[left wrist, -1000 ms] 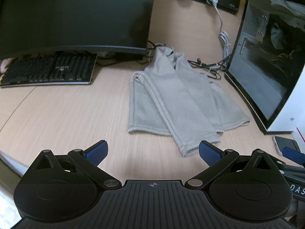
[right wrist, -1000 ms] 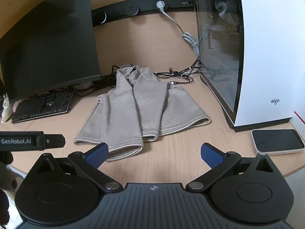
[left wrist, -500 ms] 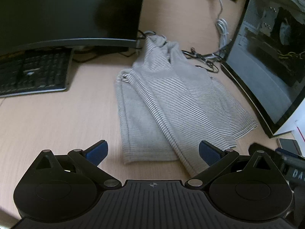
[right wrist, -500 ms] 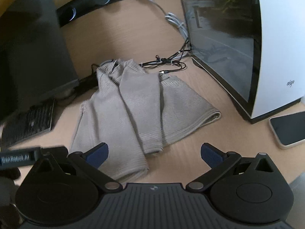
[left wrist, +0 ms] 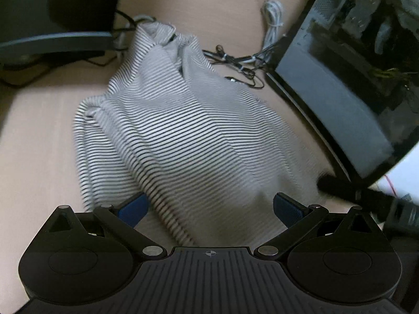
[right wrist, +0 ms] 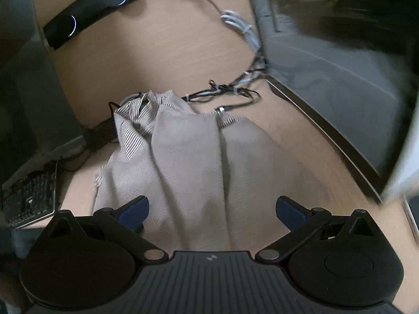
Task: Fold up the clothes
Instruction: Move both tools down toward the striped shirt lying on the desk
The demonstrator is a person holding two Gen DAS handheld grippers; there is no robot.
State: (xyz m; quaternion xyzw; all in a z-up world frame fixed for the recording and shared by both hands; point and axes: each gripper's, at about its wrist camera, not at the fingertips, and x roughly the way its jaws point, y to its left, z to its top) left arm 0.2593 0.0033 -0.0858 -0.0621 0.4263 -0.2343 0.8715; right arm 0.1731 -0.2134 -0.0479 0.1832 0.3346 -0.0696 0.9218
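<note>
A grey striped garment lies partly folded on the wooden desk, its sleeves laid over the body. It also shows in the right wrist view. My left gripper is open and hovers over the garment's near hem, with the cloth between and under its blue fingers. My right gripper is open too, just above the near end of the folded sleeve. Neither holds the cloth. The right gripper's dark body shows at the left wrist view's right edge.
A PC case with a glass side stands close on the right. A monitor and its stand sit at the back left, a keyboard at the left. Loose cables lie behind the garment. A black speaker bar is at the back.
Both grippers have moved forward and down toward the garment, which now fills the views. Their jaws stay open. The garment has not moved.
</note>
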